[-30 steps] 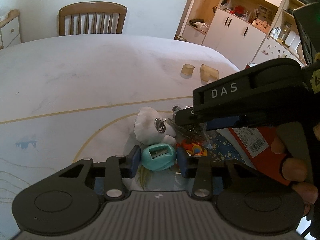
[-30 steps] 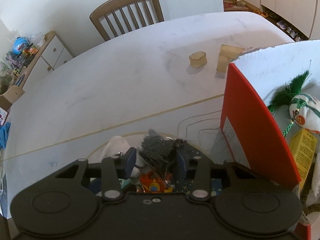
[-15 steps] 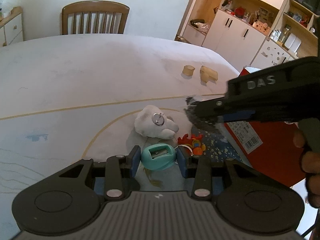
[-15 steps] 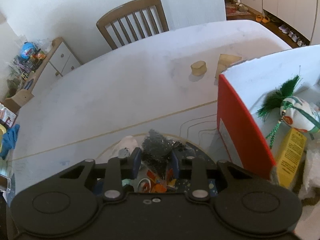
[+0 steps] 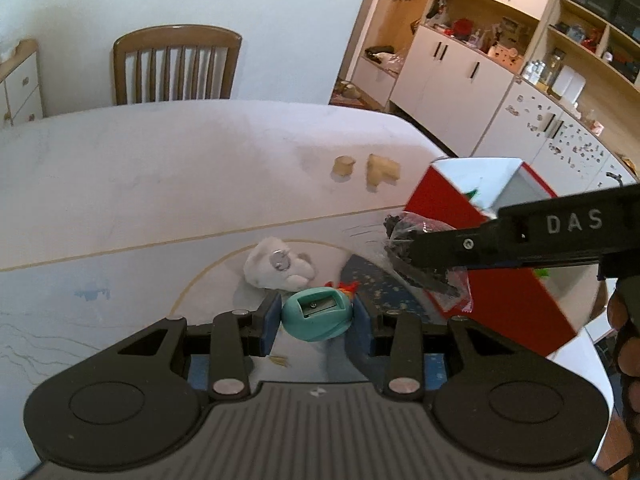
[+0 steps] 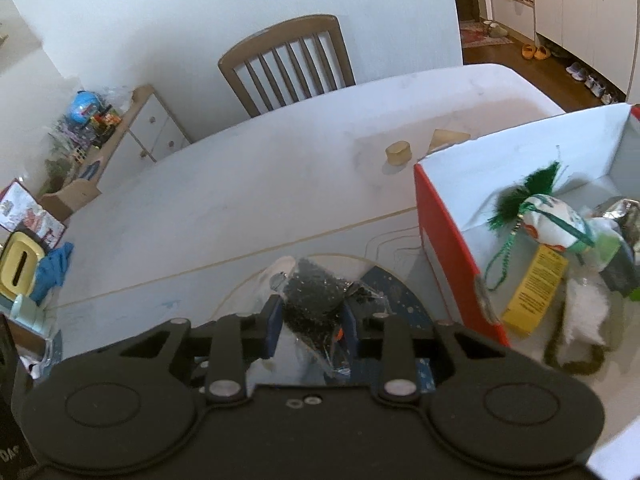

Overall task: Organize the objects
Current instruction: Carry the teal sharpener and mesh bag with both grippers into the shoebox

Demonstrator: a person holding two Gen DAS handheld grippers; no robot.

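left gripper (image 5: 316,314) closed on a teal pencil sharpener (image 5: 317,315), pinched between the blue pads, blade slot facing up, held above the table (image 5: 160,184) on the near left of the red box (image 5: 508,300). right gripper (image 6: 310,322) clamped on a clear bag of black beads (image 6: 316,300), also raised, just left of the red box's near corner; seen from the left wrist as a black arm marked "das" crossing in front of that box. below and slightly beyond the sharpener, a white plush keychain (image 5: 278,266) lying on the table left of the box, with a small orange toy (image 5: 346,286) and a dark blue speckled sheet (image 5: 380,284) between it and the box. inside the red box, a yellow carton (image 6: 534,292), a white pouch with a green tassel (image 6: 548,216) and other items. beyond the box, two pale beige blocks (image 5: 368,168) resting near the table's far edge. farthest back, left of the box, a wooden chair (image 5: 174,66) against the wall.
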